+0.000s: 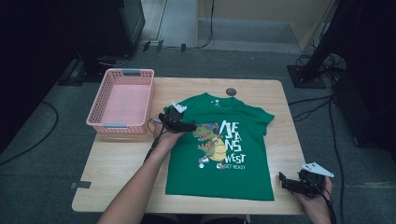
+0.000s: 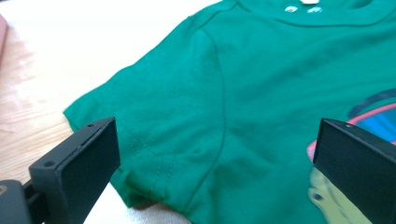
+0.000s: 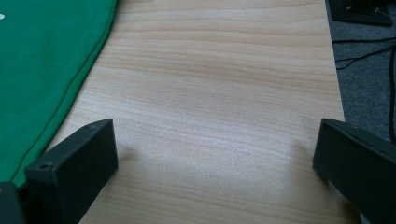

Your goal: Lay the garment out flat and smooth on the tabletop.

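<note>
**Operator:** Report the position of the garment.

**Technician:** The green T-shirt (image 1: 224,149) lies flat, front side up, on the wooden table (image 1: 116,168), collar toward the far edge. All positions below are given relative to this shirt.

**Operator:** Legible print?

**Technician:** White block lettering on the chest, beside a cartoon dinosaur graphic (image 1: 210,142). The word "WEST" is readable; the lines above it appear to read "JEANS", and the small line beneath is too small to confirm. Small labels sit inside the collar; their text is unreadable.

**Operator:** State of the left tongs?

**Technician:** The left tongs (image 1: 191,126) are over the shirt's sleeve and shoulder area. In the left gripper view the jaws stand wide apart with the sleeve (image 2: 154,116) lying between them, pads not pressing the fabric.

**Operator:** Right tongs?

**Technician:** The right tongs (image 1: 286,181) are just beside the shirt's lower hem corner, over bare table. Jaws apart, nothing between them.

**Operator:** Other items?

**Technician:** A pink basket (image 1: 122,100) stands beside the shirt's sleeve, on the far side of the left tongs.
</note>
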Available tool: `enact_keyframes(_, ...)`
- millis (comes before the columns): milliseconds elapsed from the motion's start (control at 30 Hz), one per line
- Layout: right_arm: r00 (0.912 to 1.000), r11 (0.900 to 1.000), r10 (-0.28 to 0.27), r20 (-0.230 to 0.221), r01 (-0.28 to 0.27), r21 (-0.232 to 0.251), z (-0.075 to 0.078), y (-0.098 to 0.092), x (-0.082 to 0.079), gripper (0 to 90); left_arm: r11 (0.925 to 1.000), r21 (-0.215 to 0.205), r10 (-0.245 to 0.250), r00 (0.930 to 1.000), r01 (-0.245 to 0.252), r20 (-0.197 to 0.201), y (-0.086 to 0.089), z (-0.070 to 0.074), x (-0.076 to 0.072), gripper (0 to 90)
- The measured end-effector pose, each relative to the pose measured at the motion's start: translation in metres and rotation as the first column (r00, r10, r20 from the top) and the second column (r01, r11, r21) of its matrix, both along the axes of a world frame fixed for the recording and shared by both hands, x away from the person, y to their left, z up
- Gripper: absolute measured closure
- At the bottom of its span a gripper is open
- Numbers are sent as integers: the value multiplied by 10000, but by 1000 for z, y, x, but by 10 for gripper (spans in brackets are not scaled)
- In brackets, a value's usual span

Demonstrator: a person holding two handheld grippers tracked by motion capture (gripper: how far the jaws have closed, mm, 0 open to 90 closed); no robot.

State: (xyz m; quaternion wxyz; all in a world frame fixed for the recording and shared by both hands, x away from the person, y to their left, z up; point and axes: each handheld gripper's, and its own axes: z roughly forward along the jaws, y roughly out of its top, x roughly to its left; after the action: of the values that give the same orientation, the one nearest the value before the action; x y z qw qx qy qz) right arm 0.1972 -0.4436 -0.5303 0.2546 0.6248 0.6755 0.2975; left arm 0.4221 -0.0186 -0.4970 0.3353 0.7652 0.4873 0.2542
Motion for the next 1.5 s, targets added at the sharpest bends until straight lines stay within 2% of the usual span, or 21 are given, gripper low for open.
enact_keyframes(100,10000,10000,1,0,-1,4,0,0,0,0,9999,99,-67,10000,66,57,1,6,-6,11)
enact_keyframes(200,10000,10000,2,1,-2,7,0,0,0,0,9998,176,48,9991,-55,426,3,10,-11,11)
enact_keyframes(267,10000,10000,0,4,0,13,0,0,0,0,9998,160,82,9988,-89,473,6,11,-14,11)
enact_keyframes(567,10000,10000,1,1,-1,5,0,0,0,0,10000,99,-19,9989,14,473,20,8,-26,11)
enact_keyframes(800,10000,10000,-2,-4,2,-6,0,0,0,0,9996,286,-67,9984,50,567,27,7,-35,11)
enact_keyframes(1033,10000,10000,-2,-8,2,-13,0,0,0,0,10000,-33,41,9978,-39,660,36,10,-43,11)
enact_keyframes(1500,10000,10000,-2,-4,2,-7,0,0,0,0,9999,148,-89,9978,79,662,49,10,-61,11)
